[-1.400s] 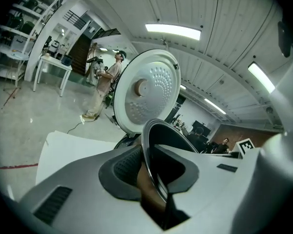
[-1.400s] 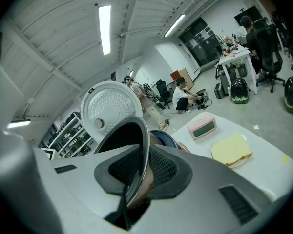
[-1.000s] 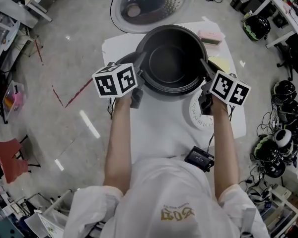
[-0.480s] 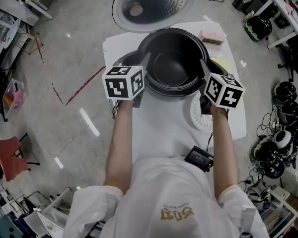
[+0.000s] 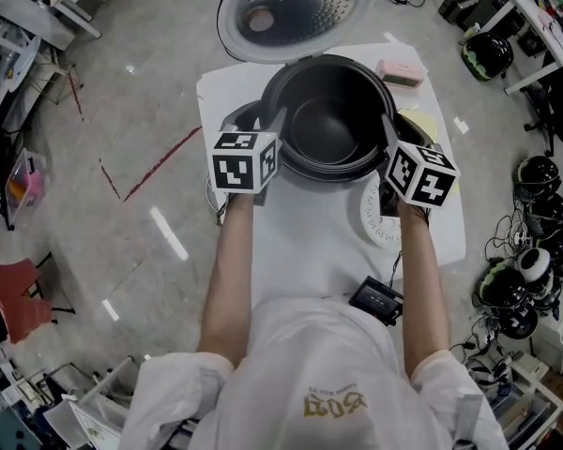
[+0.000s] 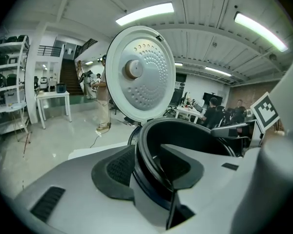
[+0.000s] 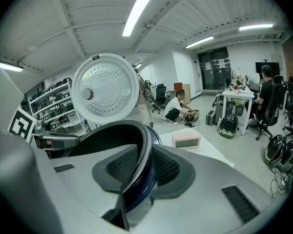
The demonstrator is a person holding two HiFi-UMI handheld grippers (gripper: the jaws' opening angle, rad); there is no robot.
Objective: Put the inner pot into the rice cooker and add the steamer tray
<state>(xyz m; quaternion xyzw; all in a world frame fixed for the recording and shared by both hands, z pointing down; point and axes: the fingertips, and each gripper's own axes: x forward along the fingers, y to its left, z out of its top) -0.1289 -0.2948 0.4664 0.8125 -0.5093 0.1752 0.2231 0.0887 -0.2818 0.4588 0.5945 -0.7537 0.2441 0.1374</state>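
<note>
The black inner pot [image 5: 328, 120] stands in the dark rice cooker [image 5: 235, 120] on the white table; its lid [image 5: 296, 7] stands open behind. My left gripper [image 5: 278, 125] straddles the pot's left rim [image 6: 195, 135]. Its jaws have just been opening, and the pads stand off the rim that runs between them. My right gripper [image 5: 387, 127] is at the right rim [image 7: 112, 130]. Its jaws have eased a little, but both pads still press on the rim. A white perforated steamer tray [image 5: 375, 218] lies flat under my right hand.
A pink clock [image 5: 400, 69] and a yellow pad [image 5: 415, 120] lie at the table's [image 5: 310, 242] far right. A black device [image 5: 380, 298] sits at its near edge. Helmets and cables crowd the floor to the right; people work further back in the room.
The pot has moved away from me and settled lower in the cooker. Both marker cubes rolled and shifted slightly toward the pot. The left jaws have spread around the rim.
</note>
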